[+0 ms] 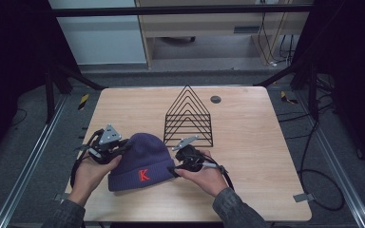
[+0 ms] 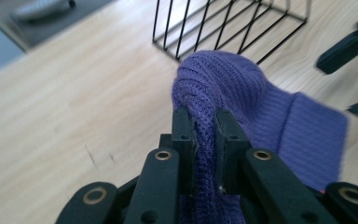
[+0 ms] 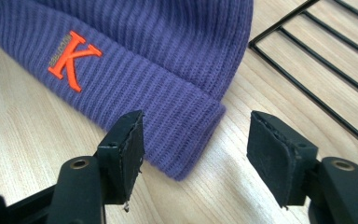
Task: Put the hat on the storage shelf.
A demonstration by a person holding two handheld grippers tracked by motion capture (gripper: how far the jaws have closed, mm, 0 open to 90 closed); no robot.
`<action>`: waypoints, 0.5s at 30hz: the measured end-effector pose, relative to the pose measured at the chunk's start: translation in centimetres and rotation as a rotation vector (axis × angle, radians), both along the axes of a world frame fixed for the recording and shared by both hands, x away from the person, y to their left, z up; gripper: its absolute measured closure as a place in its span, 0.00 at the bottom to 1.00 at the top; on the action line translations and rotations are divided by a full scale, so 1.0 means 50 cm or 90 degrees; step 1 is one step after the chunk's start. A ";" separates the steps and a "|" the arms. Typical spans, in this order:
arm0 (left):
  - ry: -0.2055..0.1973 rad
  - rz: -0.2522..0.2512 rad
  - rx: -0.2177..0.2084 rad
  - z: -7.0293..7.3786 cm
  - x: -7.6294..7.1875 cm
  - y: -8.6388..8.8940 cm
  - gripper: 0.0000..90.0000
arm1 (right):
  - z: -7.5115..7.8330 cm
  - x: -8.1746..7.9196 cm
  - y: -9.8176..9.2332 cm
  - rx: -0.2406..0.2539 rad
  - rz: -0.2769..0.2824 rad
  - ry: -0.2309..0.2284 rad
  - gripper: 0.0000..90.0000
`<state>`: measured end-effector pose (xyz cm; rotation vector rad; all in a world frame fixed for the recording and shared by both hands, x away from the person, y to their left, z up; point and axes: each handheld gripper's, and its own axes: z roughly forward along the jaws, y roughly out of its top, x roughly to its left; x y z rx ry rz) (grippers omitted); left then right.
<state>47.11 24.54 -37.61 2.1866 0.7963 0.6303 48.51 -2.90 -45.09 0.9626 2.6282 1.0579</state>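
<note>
A purple knit beanie (image 1: 140,161) with an orange K (image 1: 143,174) on its cuff lies on the wooden table (image 1: 256,152) near the front edge. My left gripper (image 1: 123,147) is at the hat's left side. In the left gripper view, the left gripper (image 2: 204,116) is shut on a pinched fold of the beanie (image 2: 242,88), which rises off the table. My right gripper (image 1: 175,167) is at the cuff's right end. In the right gripper view, the right gripper (image 3: 196,135) stands open, with the beanie's cuff corner (image 3: 186,140) between the jaws and not pressed.
A black wire rack (image 1: 188,118) of triangular dividers stands just behind the hat, close to the right gripper. A dark round grommet (image 1: 215,99) sits near the table's back edge. Bare wood stretches to the right of the rack.
</note>
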 end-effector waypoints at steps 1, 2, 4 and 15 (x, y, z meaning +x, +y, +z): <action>-0.008 -0.004 -0.002 0.007 -0.005 -0.003 0.89 | 0.002 -0.001 -0.002 0.001 0.001 -0.004 0.39; -0.018 -0.012 0.001 0.018 -0.011 -0.006 0.89 | 0.004 -0.003 -0.004 0.003 -0.002 -0.006 0.39; -0.042 -0.023 0.007 0.037 -0.022 -0.011 0.89 | 0.007 -0.006 -0.007 0.009 -0.001 -0.013 0.38; -0.100 -0.069 -0.004 0.119 -0.058 -0.013 0.89 | 0.026 0.000 -0.012 0.035 -0.005 -0.045 0.37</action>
